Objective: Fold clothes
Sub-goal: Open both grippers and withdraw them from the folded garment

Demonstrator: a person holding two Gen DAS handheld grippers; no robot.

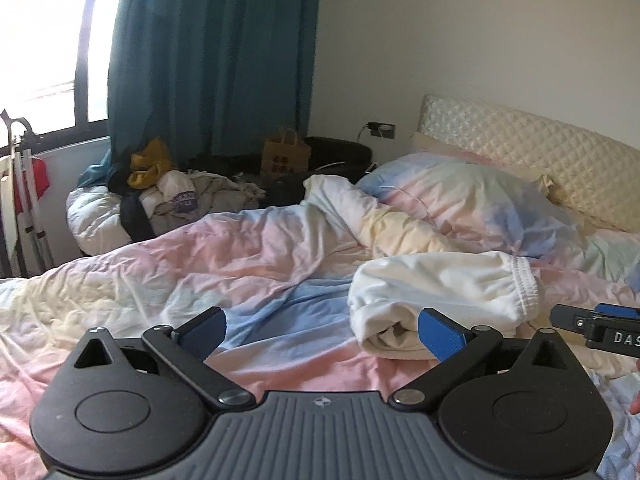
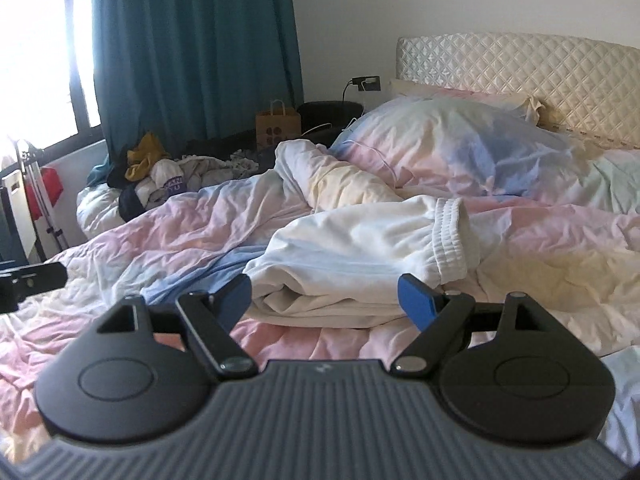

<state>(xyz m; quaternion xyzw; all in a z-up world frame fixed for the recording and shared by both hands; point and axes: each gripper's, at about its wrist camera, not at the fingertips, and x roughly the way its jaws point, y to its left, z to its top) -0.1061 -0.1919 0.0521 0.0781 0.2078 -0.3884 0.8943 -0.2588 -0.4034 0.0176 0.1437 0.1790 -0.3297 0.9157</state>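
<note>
Folded white garment (image 2: 360,256) lying on the pastel duvet (image 2: 168,236), at 12 o'clock from the right gripper (image 2: 326,300). Left gripper (image 1: 322,330) and right gripper both spread wide, holding nothing.

The crumpled cotton duvet (image 2: 168,240) on the bed is washed in soft pink, pale blue, cream and white, and the plump pillow (image 2: 460,152) at the far right shares those pastels. On it lies a folded white garment with a ribbed elastic waistband (image 2: 360,248); the far-left curtain (image 2: 192,40) is teal, the quilted headboard (image 2: 540,76) cream with a diamond pattern.
</note>
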